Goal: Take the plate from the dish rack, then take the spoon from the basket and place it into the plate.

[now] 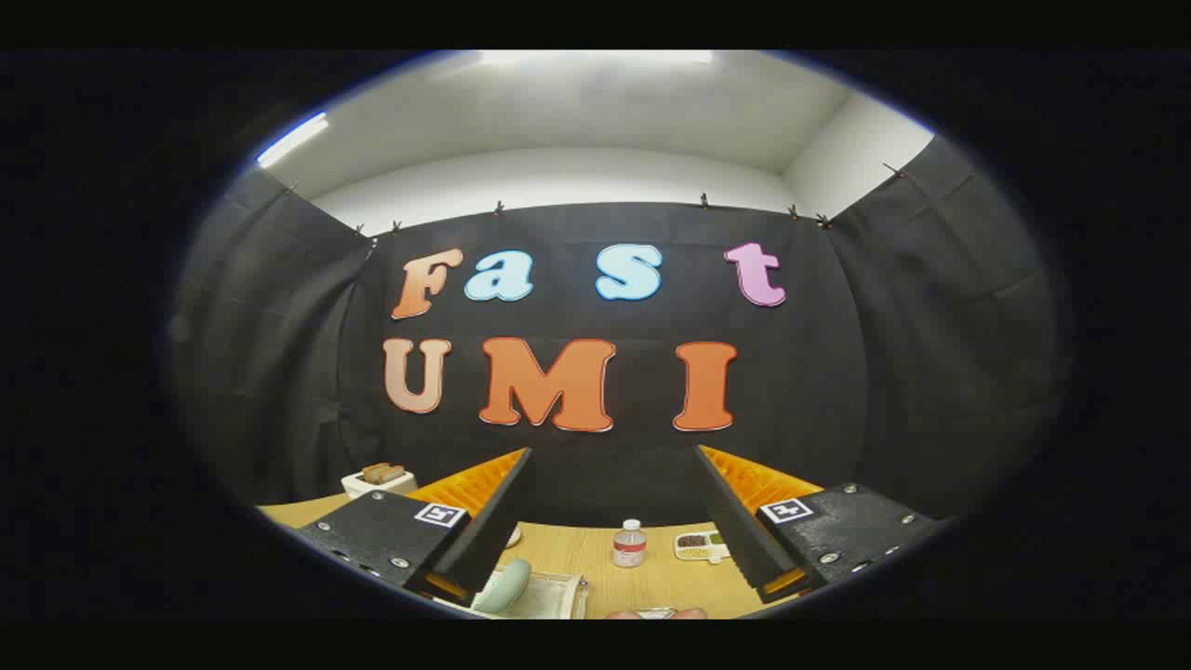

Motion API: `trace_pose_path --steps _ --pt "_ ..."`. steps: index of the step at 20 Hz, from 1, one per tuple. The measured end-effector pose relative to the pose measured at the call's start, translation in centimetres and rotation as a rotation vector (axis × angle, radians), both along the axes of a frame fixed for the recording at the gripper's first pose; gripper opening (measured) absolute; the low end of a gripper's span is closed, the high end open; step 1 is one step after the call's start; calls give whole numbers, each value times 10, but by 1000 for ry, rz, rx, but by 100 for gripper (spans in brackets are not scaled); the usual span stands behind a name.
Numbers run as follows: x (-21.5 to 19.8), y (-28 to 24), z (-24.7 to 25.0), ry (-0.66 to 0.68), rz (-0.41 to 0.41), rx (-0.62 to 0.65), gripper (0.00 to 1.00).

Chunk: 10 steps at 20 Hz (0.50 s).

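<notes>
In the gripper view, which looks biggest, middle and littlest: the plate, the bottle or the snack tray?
1. Pale green plate, standing in the dish rack, nearest the open, empty tongs.
2. Snack tray and water bottle look about alike; both sit farther away, so unsure.

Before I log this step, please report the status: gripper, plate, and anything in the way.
Gripper open, holding nothing, raised above the table. Pale plate upright in dish rack, below the fingers. Small bottle stands beyond, clear of plate.

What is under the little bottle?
The bottle stands on the wooden table, beyond the open fingers. Its base covers the spot beneath, so nothing more can be told.
</notes>
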<state>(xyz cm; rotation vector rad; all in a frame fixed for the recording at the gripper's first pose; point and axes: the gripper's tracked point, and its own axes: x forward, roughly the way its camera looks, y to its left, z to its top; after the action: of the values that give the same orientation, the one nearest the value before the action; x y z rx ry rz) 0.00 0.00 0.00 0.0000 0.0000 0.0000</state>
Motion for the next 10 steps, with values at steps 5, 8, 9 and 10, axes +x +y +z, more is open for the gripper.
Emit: trace_pose_path --steps 5,8,9,10 --pt "3 5 3 1 3 16 99" --pt "5 7 -6 22 9 15 99" --pt "5 8 -10 40 15 21 99" --pt "4 9 -15 59 21 28 99"
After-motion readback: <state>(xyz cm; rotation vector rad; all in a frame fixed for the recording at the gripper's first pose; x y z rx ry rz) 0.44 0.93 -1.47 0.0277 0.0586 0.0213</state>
